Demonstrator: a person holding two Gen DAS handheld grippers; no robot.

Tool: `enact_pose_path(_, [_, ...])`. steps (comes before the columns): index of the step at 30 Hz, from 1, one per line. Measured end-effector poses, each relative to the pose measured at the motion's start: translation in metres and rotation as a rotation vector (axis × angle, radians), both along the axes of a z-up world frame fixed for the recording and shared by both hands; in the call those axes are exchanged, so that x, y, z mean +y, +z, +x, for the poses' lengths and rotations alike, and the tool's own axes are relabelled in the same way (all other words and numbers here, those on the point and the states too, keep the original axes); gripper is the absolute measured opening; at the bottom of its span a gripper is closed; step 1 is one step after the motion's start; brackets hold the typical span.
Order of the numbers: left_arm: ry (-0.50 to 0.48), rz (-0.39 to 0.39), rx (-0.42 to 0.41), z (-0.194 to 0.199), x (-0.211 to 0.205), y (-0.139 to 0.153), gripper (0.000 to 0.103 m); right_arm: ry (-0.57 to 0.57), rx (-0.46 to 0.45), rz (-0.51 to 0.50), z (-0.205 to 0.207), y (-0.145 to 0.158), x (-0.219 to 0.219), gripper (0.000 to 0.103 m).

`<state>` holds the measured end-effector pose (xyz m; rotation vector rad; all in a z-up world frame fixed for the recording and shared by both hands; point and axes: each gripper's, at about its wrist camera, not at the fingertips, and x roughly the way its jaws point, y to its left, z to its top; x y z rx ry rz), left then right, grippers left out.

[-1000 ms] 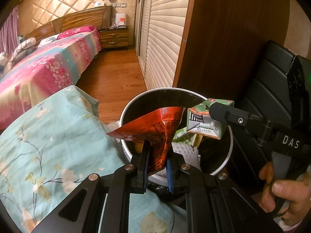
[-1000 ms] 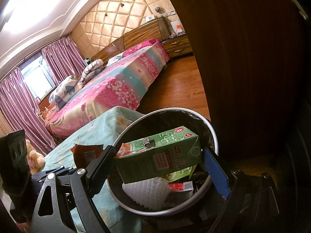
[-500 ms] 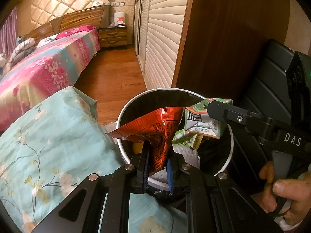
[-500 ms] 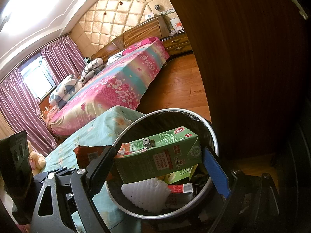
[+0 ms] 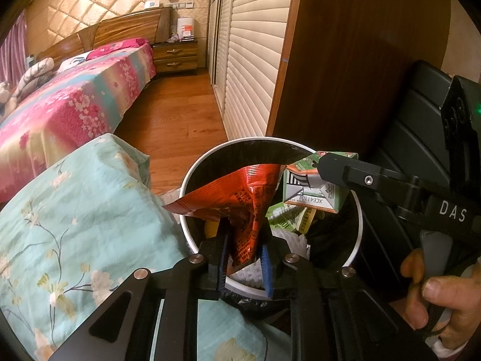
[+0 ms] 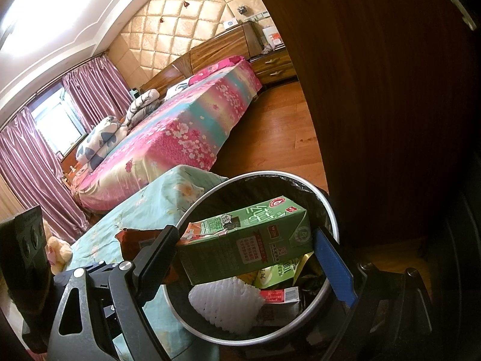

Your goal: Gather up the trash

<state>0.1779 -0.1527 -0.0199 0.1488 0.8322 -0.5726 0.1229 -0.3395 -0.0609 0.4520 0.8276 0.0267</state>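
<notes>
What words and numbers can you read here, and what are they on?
"DAS": white letters on the right gripper, on its black body.
"XCE41104": upside down on the end flap of the green carton held over the trash bin.
"100": on a lighter green pack under the carton.
Carton's side print: Chinese characters, too small to read.
Red wrapper in the left gripper: print too crumpled to read.

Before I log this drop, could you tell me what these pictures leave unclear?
- Bin bottom: both views, hidden under white foam net and cartons.
- Red wrapper's lower end: left wrist view, hidden between the fingers.
- Green carton's small print: right wrist view, too small to read.
</notes>
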Motion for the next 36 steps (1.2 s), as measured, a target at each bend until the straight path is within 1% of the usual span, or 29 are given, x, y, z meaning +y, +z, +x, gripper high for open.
enact_pose_path(3, [-0.001, -0.004, -0.003, 0.000, 0.000, 0.001, 0.021, 0.003, 0.001, 0.000, 0.002, -0.001, -0.001, 0.091])
enact_pose_path(4, [-0.003, -0.005, -0.003, 0.000, 0.000, 0.002, 0.024, 0.003, 0.003, 0.002, 0.003, -0.001, -0.001, 0.092])
enact_pose_path(6, [-0.006, -0.005, -0.006, -0.001, -0.001, 0.003, 0.034, 0.003, 0.009, 0.019, 0.004, -0.001, -0.002, 0.092])
enact_pose_path(8, [-0.003, -0.003, -0.019, -0.002, 0.000, 0.003, 0.050, 0.005, 0.020, 0.042, 0.006, -0.003, -0.003, 0.092])
enact_pose_path(10, [0.005, 0.002, -0.028, -0.004, 0.002, 0.003, 0.055, -0.003, 0.017, 0.038, 0.005, -0.002, -0.002, 0.092])
enact_pose_path(18, [0.026, -0.009, -0.014, -0.010, 0.016, 0.003, 0.056, -0.036, 0.001, 0.055, -0.005, 0.004, -0.006, 0.092])
enact_pose_path(23, [0.047, -0.032, -0.005, -0.020, 0.032, 0.006, 0.056, -0.041, -0.020, 0.063, -0.016, 0.013, 0.003, 0.092])
enact_pose_path(26, [0.070, -0.060, 0.006, -0.032, 0.049, 0.009, 0.057, -0.039, -0.031, 0.057, -0.027, 0.018, 0.016, 0.093])
enact_pose_path(29, [0.106, -0.088, -0.002, -0.049, 0.071, 0.013, 0.058, -0.037, -0.046, 0.034, -0.043, 0.021, 0.033, 0.098])
enact_pose_path(31, [0.136, -0.106, -0.009, -0.060, 0.087, 0.015, 0.062, -0.036, -0.055, 0.024, -0.056, 0.021, 0.046, 0.098])
enact_pose_path(36, [0.190, -0.150, -0.024, -0.088, 0.124, 0.020, 0.063, -0.032, -0.072, -0.009, -0.087, 0.017, 0.075, 0.099])
